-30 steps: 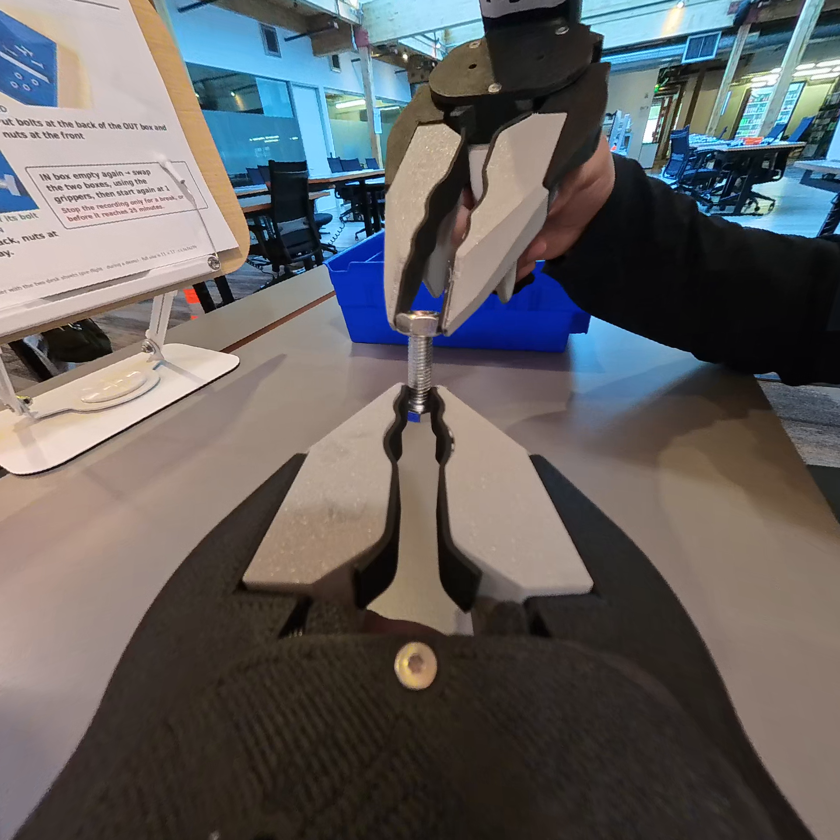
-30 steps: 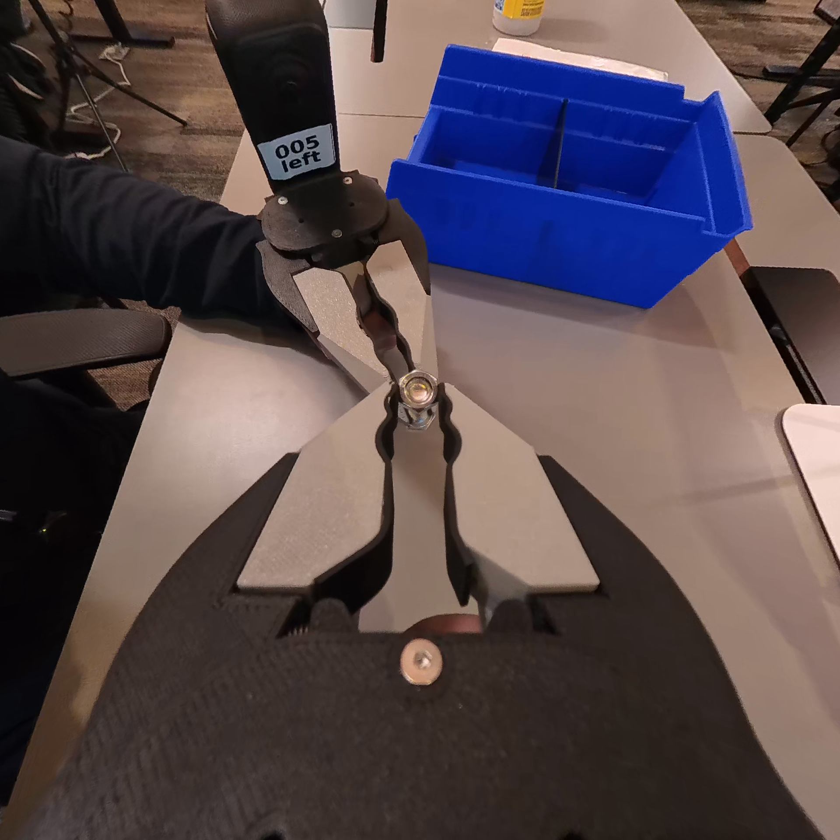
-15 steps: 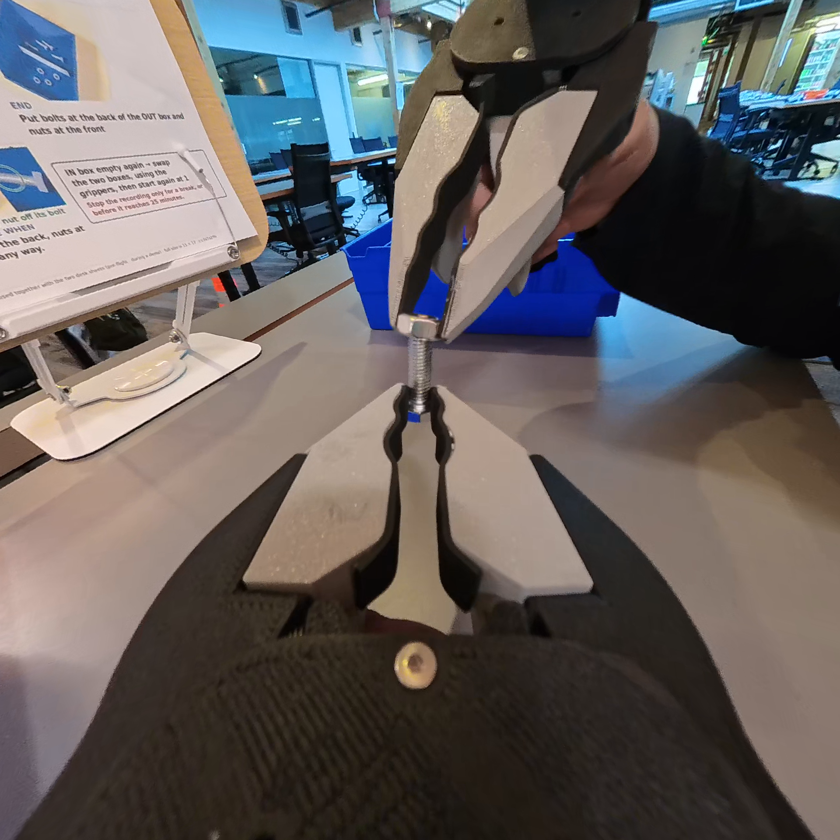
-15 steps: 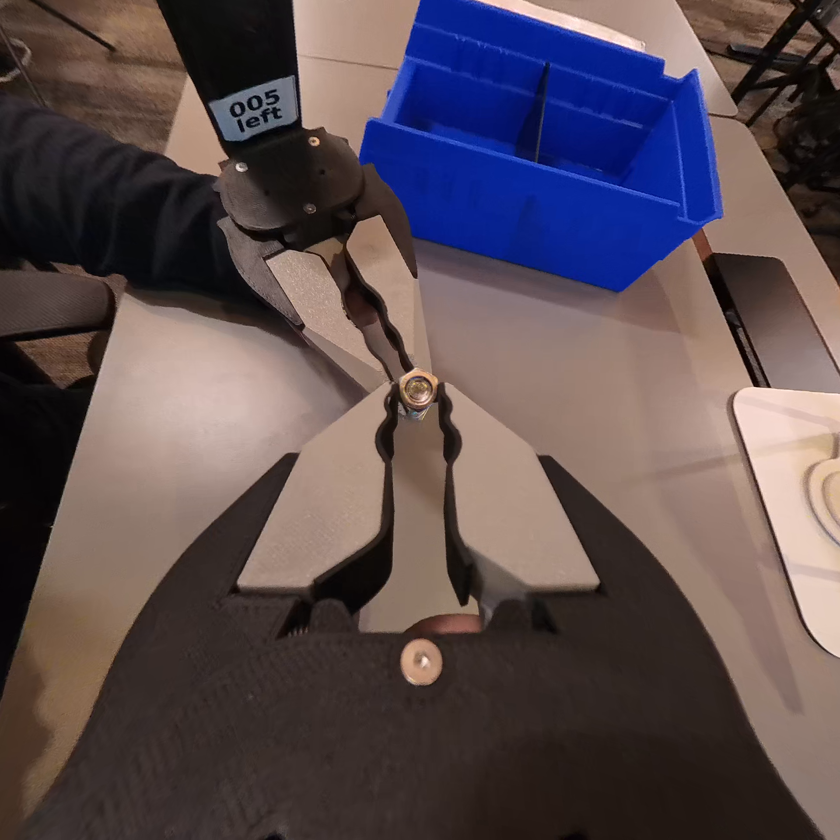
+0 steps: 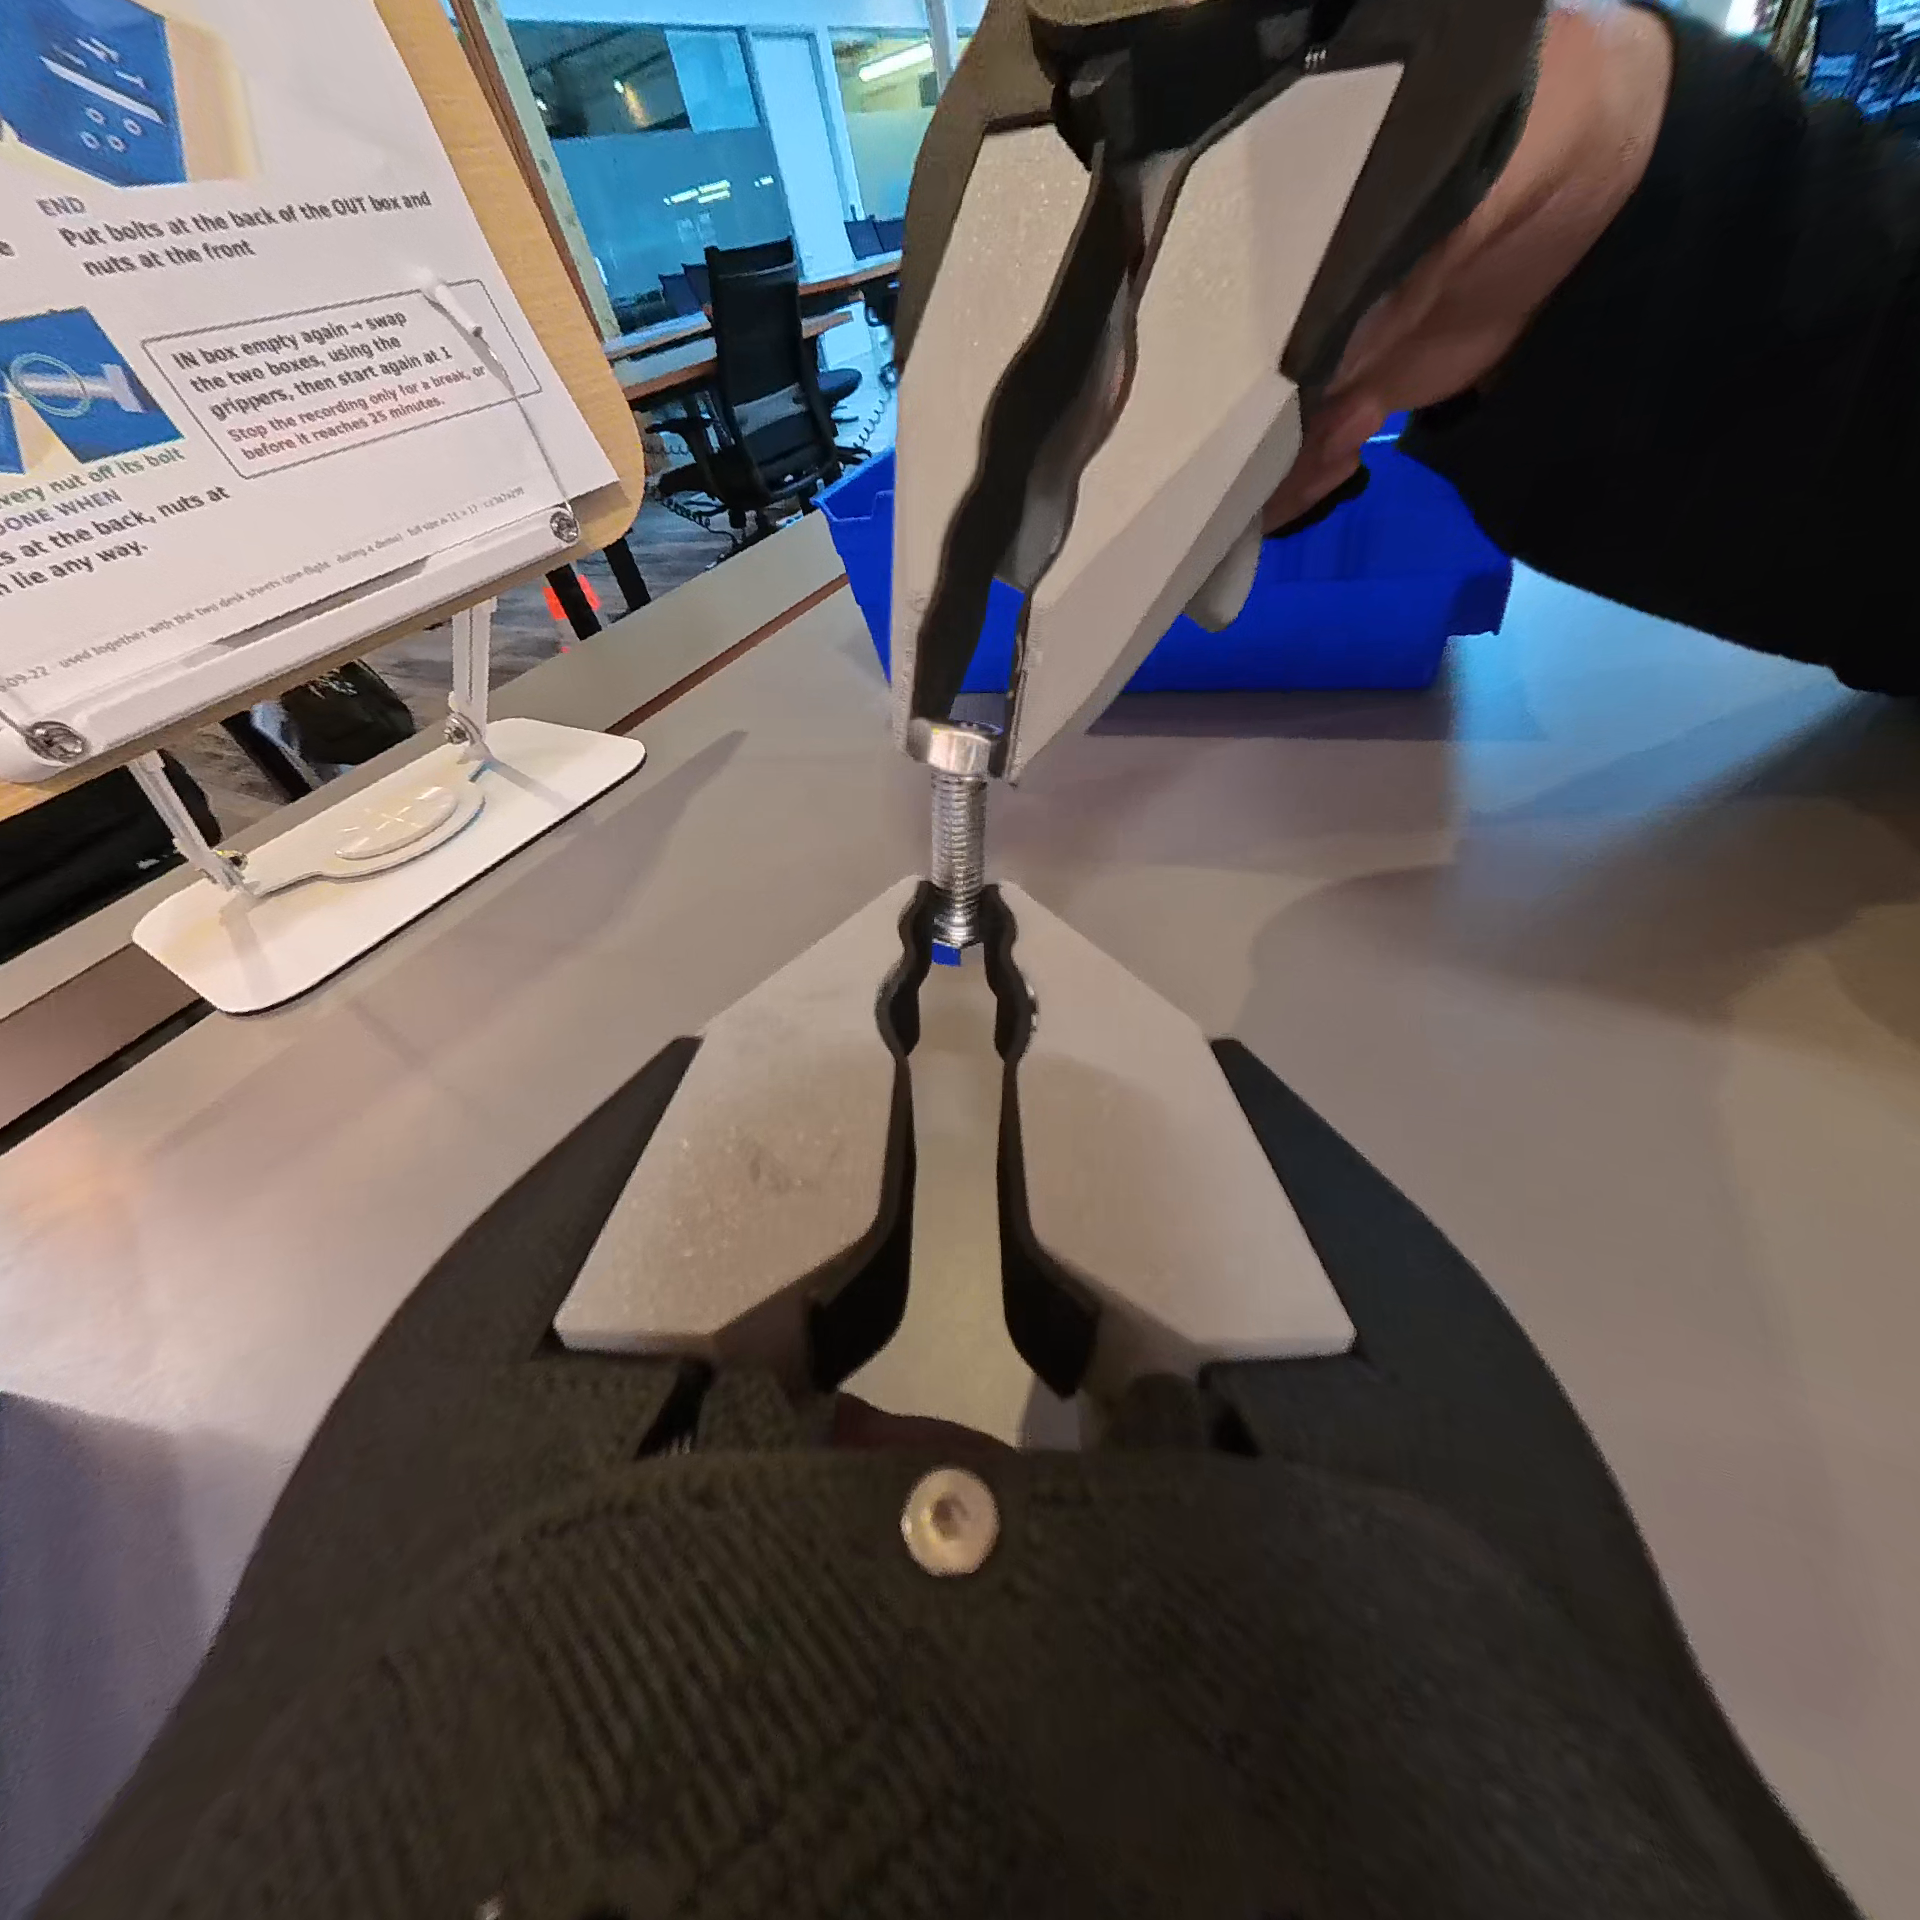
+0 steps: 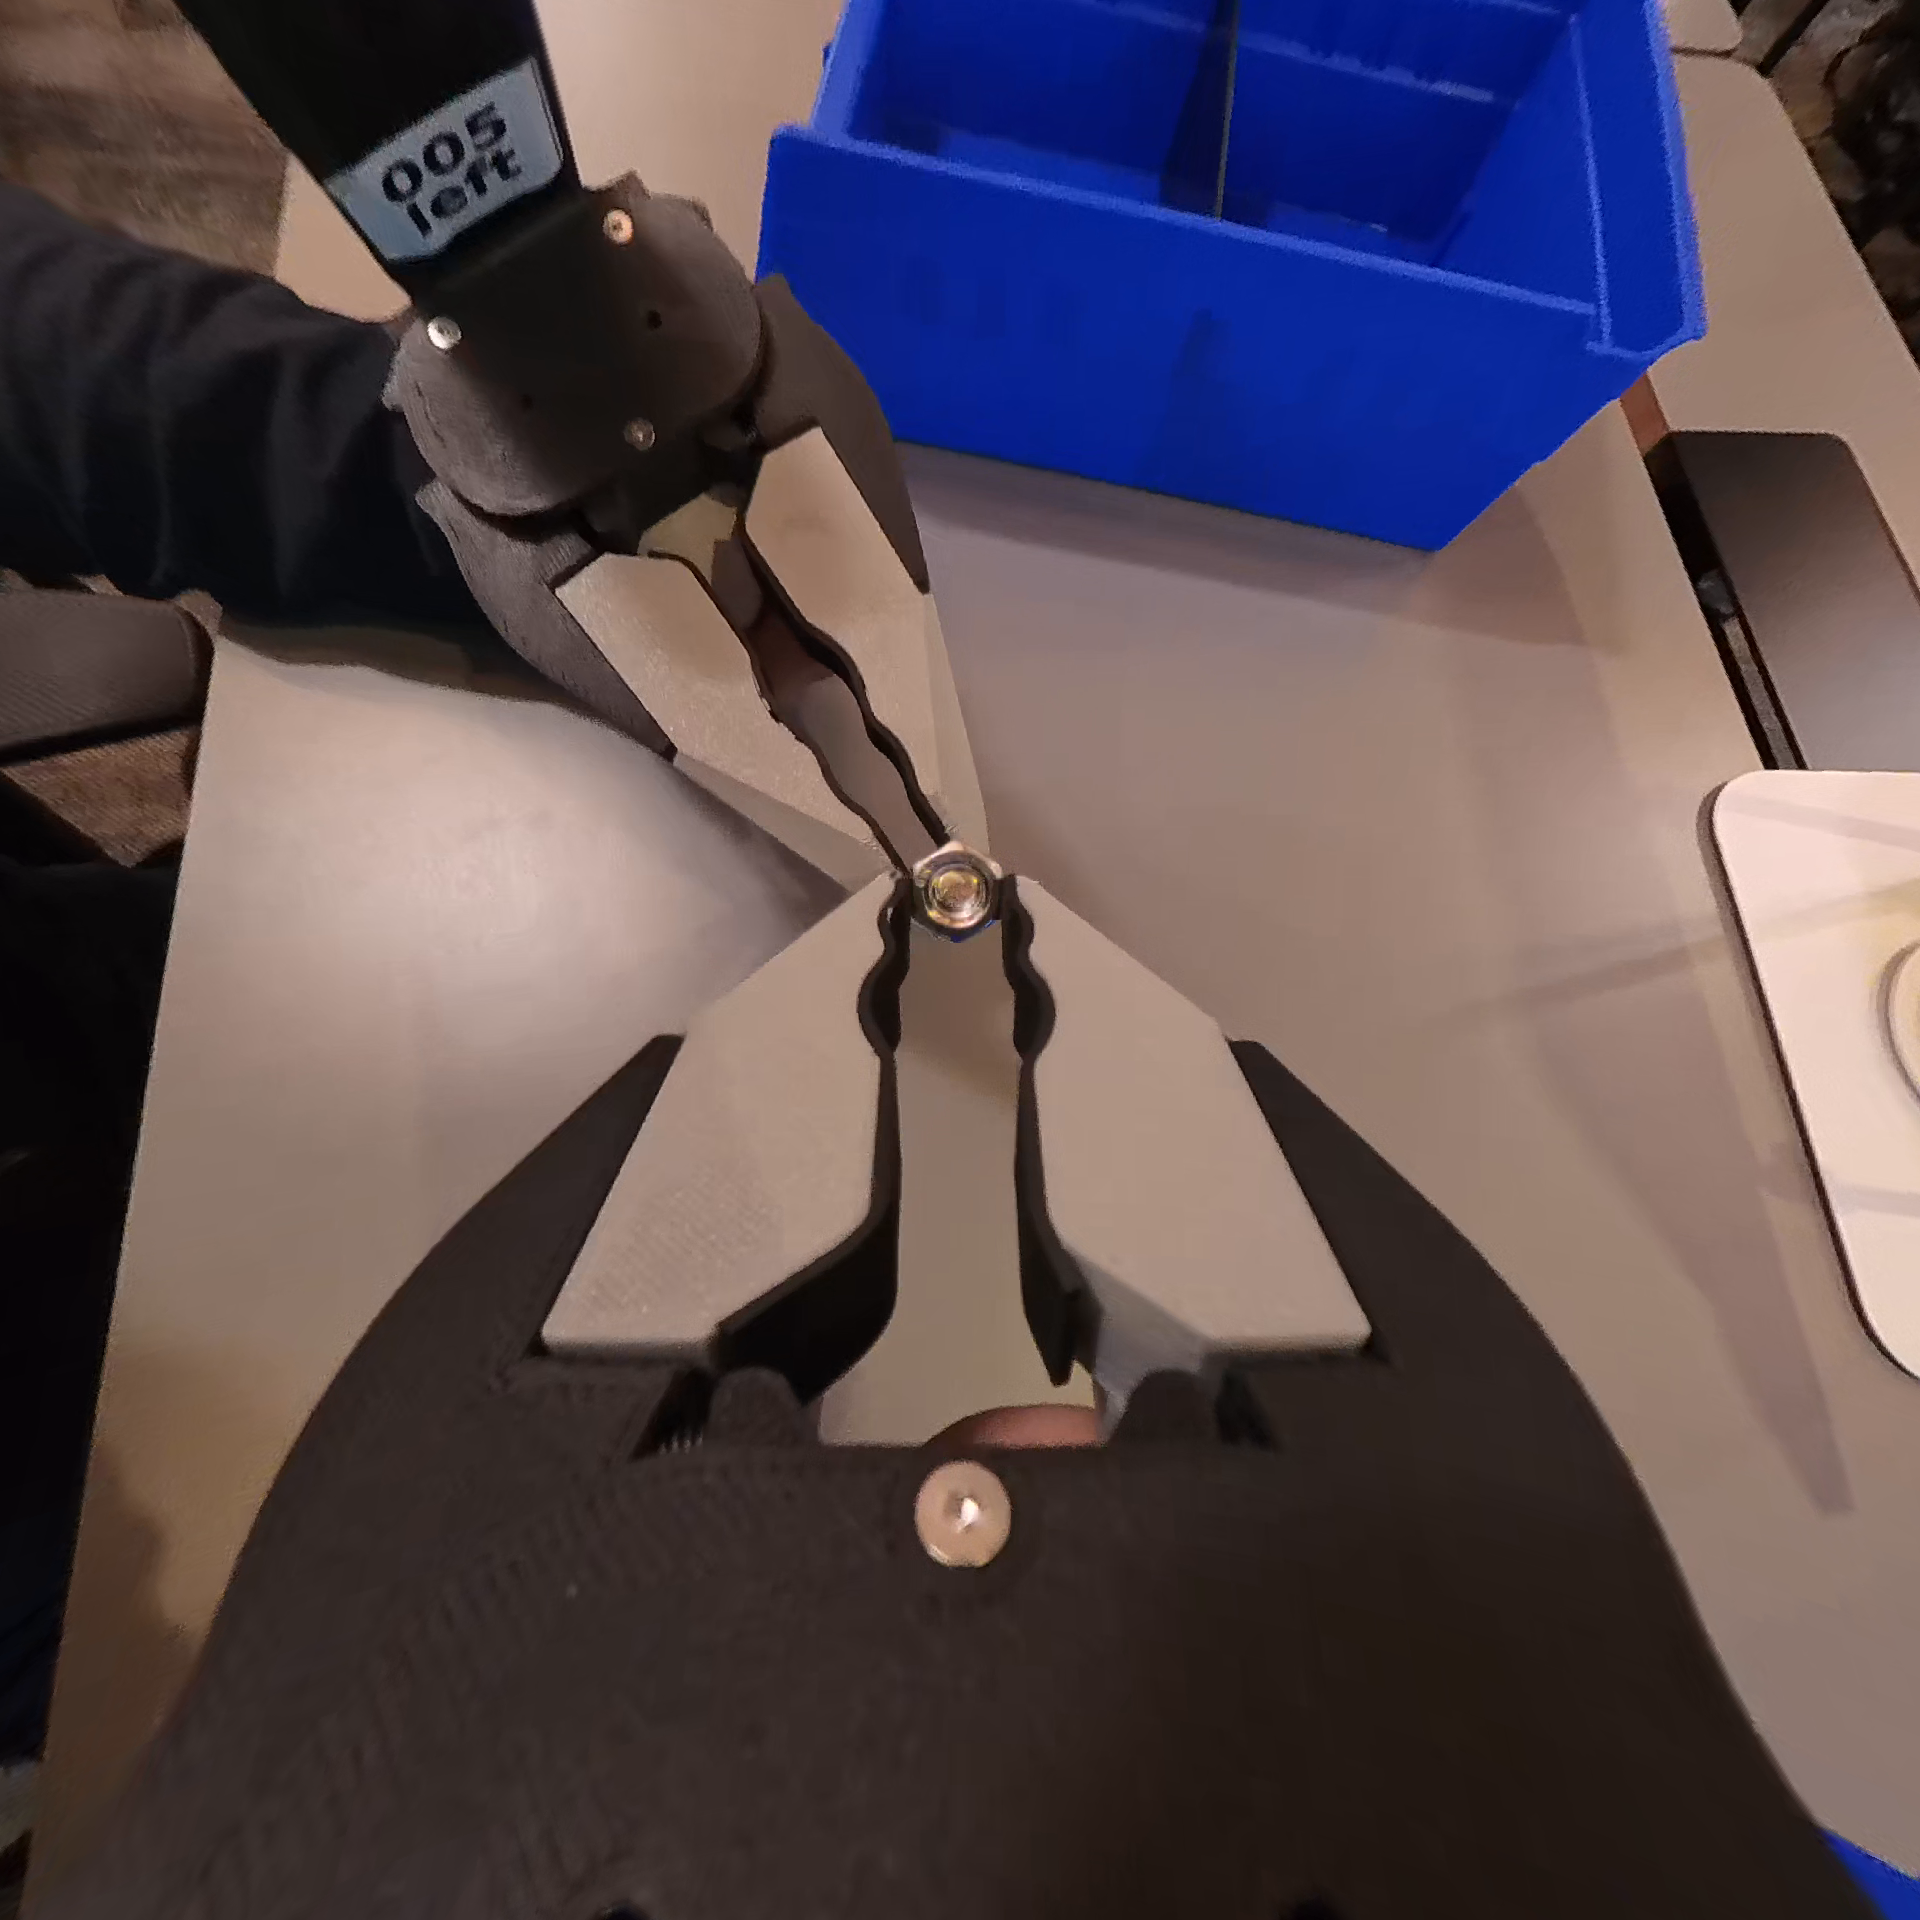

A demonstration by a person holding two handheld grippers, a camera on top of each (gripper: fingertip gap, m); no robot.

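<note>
Two grippers: left gripper (image 5: 951, 914), right gripper (image 6: 951, 899); one bolt (image 5: 956, 831); possibly one nut (image 5: 951, 928); one blue bin (image 6: 1195, 312); one stand (image 5: 395, 831).

Both grippers were the same build: black ribbed printed bodies, flat grey wedge fingers with wavy black inner pads. Left gripper (image 5: 951, 914) had a silver hex-socket screw (image 5: 949, 1525) centred on its body; right gripper (image 6: 951, 904) carried a matching screw (image 6: 962, 1525). From the right wrist view, the left unit had a black handle with a pale blue label (image 6: 452, 171) and small silver screws. Black long sleeves (image 5: 1704, 395) on both arms.
</note>
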